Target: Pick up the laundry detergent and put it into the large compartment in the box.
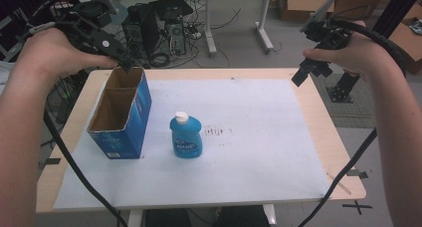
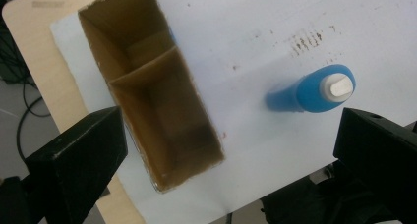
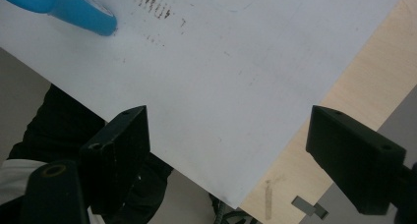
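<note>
- Left tongs [image 1: 124,62] are spread wide, nothing between the jaws and not touching anything. In the high view they hang in the air just over the far end of the blue box [image 1: 122,115], right above its open top.
- From the left gripper view those same left tongs [image 2: 231,150] look straight down into the box [image 2: 152,106]: brown cardboard inside, a divider across it making two compartments, both look bare as far as I can see.
- Right tongs [image 1: 304,73] are also wide open and holding nothing. They're up in the air well off to the right of the box, over the far right edge of the worktop [image 1: 323,117].
- In the right gripper view the right tongs [image 3: 226,155] frame the white sheet [image 3: 221,76] and a strip of bare wood at the worktop's corner.
- The blue bottle [image 1: 186,136] stands upright with its white cap on, just to the right of the box, apart from it, on the white sheet. It's well clear of both tongs; the left ones are the closer pair.
- In the left gripper view the bottle [image 2: 319,89] sits beside the box, near the right-hand jaw, seen from above.
- Some brownish smudges [image 1: 215,131] on the sheet just right of the bottle.
</note>
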Action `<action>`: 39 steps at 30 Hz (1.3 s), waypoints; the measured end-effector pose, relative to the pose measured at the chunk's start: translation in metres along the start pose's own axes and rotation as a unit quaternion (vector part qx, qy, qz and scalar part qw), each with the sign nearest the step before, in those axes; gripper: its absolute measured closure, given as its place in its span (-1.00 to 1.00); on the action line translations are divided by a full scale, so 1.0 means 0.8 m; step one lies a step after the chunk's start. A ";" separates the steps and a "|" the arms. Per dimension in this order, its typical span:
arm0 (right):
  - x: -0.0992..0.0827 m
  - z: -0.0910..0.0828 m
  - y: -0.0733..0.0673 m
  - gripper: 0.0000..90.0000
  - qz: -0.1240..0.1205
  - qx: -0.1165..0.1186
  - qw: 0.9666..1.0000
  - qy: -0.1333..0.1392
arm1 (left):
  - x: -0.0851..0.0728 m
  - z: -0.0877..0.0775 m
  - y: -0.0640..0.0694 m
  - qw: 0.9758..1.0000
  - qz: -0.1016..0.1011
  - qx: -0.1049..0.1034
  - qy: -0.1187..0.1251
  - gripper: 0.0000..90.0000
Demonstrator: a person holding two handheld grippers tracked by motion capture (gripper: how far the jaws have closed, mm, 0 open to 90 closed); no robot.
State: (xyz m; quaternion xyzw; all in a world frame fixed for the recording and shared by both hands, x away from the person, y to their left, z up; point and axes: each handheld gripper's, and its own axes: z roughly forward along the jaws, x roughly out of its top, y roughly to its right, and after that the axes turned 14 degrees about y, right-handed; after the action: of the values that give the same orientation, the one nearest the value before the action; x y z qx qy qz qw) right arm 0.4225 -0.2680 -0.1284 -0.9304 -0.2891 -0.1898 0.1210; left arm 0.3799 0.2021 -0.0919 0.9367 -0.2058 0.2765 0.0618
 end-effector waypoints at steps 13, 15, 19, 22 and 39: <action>-0.009 0.002 0.010 -0.63 0.005 0.003 1.000 0.005 | 0.010 0.023 0.032 0.993 0.108 -0.053 0.006 -1.00; -0.012 0.001 0.013 -0.63 0.007 0.002 1.000 0.007 | 0.010 0.028 0.038 0.991 0.120 -0.058 0.005 -1.00; -0.016 0.001 0.018 -0.63 0.013 0.002 1.000 0.009 | 0.012 0.040 0.052 0.986 0.151 -0.065 -0.002 -1.00; -0.020 0.000 0.021 -0.63 0.015 0.002 1.000 0.010 | 0.014 0.045 0.059 0.982 0.173 -0.070 -0.006 -1.00; -0.034 0.005 0.033 -0.63 0.023 0.007 1.000 0.008 | 0.006 0.094 0.098 0.958 0.265 -0.107 -0.013 -1.00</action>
State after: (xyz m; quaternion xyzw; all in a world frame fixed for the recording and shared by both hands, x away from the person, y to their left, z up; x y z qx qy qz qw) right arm 0.4179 -0.3012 -0.1465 -0.9345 -0.2676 -0.1926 0.1339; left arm 0.3876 0.1119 -0.1521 0.8402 -0.4754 0.2474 0.0833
